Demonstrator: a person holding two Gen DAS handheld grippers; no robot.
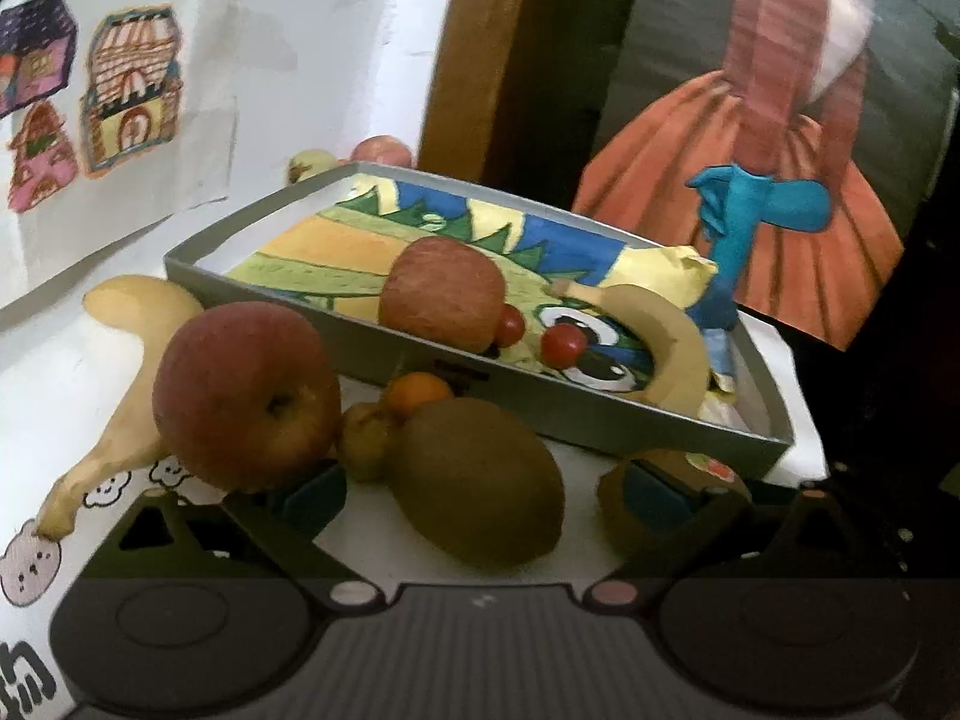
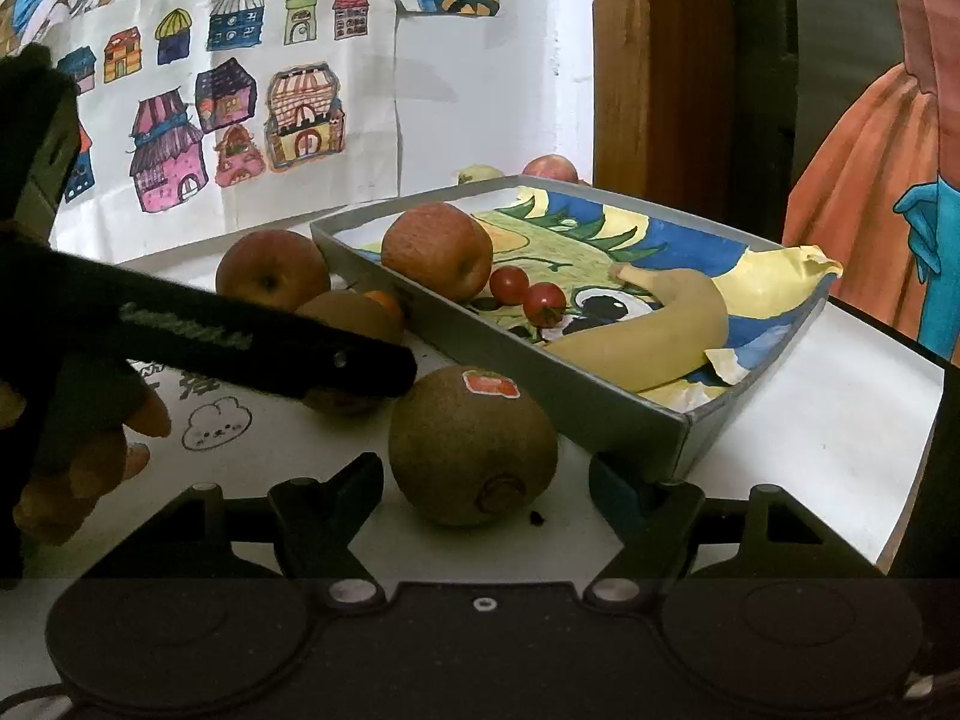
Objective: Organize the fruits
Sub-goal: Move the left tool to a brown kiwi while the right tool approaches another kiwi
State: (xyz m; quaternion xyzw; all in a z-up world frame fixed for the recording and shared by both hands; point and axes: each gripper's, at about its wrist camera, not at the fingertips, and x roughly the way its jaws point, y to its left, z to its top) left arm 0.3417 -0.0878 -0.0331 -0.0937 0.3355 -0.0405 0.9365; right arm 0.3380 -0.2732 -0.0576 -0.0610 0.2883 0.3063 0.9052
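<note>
On the white table (image 2: 810,438), a curved banana (image 1: 129,372) and smooth red apple (image 1: 243,396) lie left. The left gripper (image 1: 486,486) spreads wide around a fuzzy oval kiwi (image 1: 480,480). The right gripper (image 2: 486,489) gapes around a stickered kiwi (image 2: 471,444). The grey cardboard tray (image 2: 600,408) holds apple, cherry tomatoes, banana.

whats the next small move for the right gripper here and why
Probably close the right hand-held gripper on the kiwi. Its fingers stand open on either side of that fruit, which still sits on the table outside the grey tray, where an apple and a banana already lie.
</note>
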